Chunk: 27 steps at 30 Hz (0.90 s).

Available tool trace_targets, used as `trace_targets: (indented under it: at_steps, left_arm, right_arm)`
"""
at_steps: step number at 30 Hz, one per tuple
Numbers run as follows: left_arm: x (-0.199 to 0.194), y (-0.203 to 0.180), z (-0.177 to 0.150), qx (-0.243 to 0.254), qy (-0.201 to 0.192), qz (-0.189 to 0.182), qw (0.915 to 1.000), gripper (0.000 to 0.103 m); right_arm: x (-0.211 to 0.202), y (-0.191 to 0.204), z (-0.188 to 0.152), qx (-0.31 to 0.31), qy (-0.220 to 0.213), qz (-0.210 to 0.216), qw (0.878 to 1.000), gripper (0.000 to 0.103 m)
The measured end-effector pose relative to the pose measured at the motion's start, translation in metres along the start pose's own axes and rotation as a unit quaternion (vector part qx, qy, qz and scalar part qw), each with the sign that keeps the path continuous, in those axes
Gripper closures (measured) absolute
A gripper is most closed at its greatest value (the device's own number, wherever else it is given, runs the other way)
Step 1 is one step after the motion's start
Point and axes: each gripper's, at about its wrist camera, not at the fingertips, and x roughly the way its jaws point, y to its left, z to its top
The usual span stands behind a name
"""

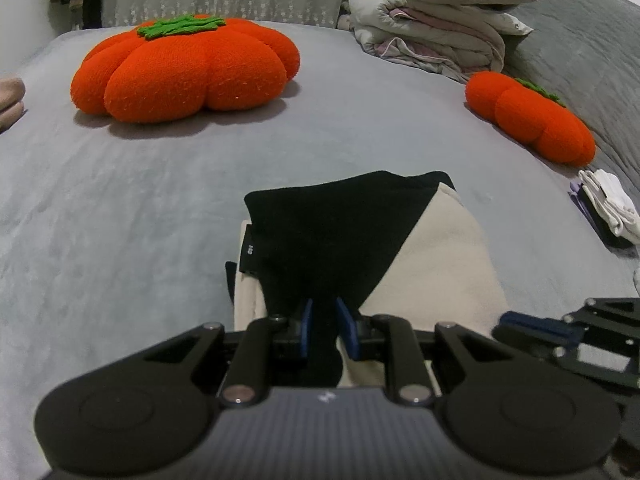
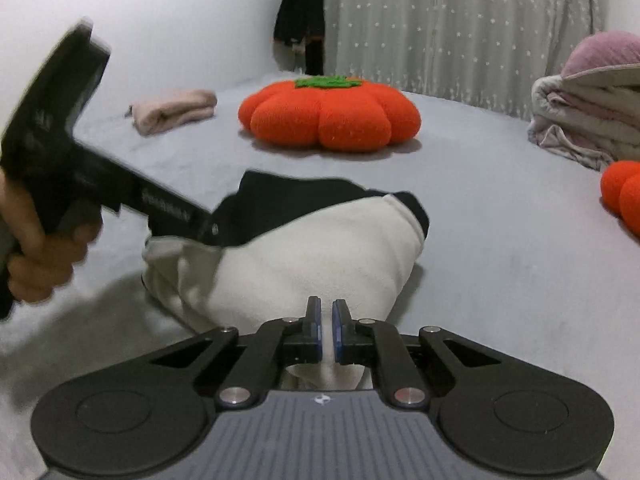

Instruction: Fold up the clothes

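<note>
Black-and-cream garment [image 1: 360,240], folded, long axis running away from the grippers; small side tag, print seemingly illegible. Left gripper [image 1: 323,316] pinches its black fabric. Right gripper [image 2: 326,322] is pressed nearly together on the cream edge.

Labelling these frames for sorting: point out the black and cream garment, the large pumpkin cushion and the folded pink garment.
black and cream garment [image 1: 436,256]: left wrist view, cream panel.
large pumpkin cushion [image 2: 332,116]: right wrist view, orange front lobe.
folded pink garment [image 2: 174,111]: right wrist view, middle of the folded bundle.
</note>
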Motion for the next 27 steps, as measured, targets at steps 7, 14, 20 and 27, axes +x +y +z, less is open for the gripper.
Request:
trace_targets:
  at_steps: [7, 14, 20, 27]
  left_arm:
    - [-0.008, 0.004, 0.002, -0.01, -0.002, -0.009, 0.9999, 0.085]
    - [-0.026, -0.008, 0.0, 0.003, -0.055, -0.017, 0.9983, 0.077]
    - [-0.016, -0.034, -0.013, 0.044, -0.039, -0.018, 0.9981, 0.071]
    - [-0.008, -0.042, -0.022, 0.093, -0.024, 0.045, 0.9943, 0.069]
  right_arm:
    - [0.012, 0.007, -0.006, -0.017, -0.007, -0.013, 1.0, 0.094]
    - [0.015, 0.012, -0.008, -0.01, -0.008, -0.018, 1.0, 0.094]
    - [0.016, 0.011, -0.009, -0.001, -0.008, -0.013, 1.0, 0.094]
    - [0.013, 0.0, -0.007, 0.025, -0.003, 0.011, 1.0, 0.094]
